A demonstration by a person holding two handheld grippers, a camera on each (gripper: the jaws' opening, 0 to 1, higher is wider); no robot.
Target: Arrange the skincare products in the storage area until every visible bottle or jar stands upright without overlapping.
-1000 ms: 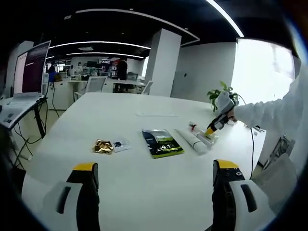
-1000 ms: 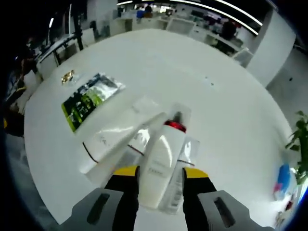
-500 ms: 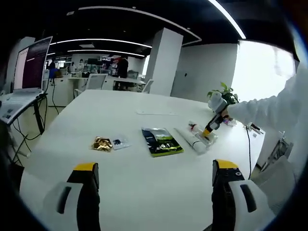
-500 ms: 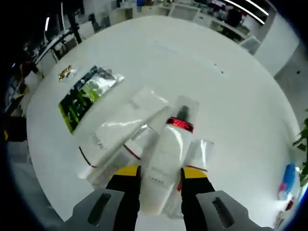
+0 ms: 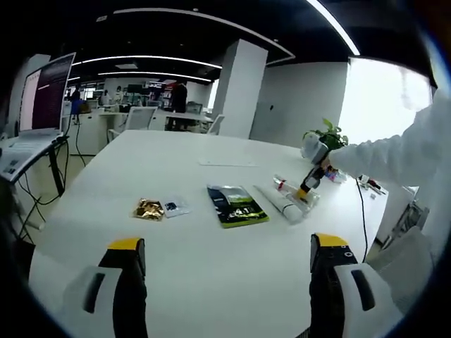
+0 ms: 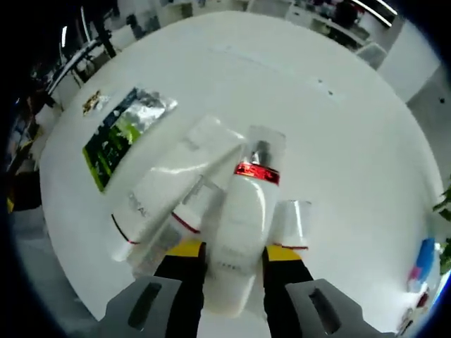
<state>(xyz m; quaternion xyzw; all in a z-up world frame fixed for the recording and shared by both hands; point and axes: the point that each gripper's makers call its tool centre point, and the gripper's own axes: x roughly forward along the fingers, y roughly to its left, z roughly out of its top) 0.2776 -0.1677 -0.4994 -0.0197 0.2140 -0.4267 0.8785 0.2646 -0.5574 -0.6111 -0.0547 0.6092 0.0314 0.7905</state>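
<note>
While the right gripper clamps a white red-banded bottle above the tubes, a green packet and gold wrapper lie mid-desk. The left gripper hovers wide open over bare desk near its edge; open-plan office beyond.

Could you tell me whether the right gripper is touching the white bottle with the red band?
Touching: in the right gripper view, the right gripper has both jaws pressed against the bottle.
</note>
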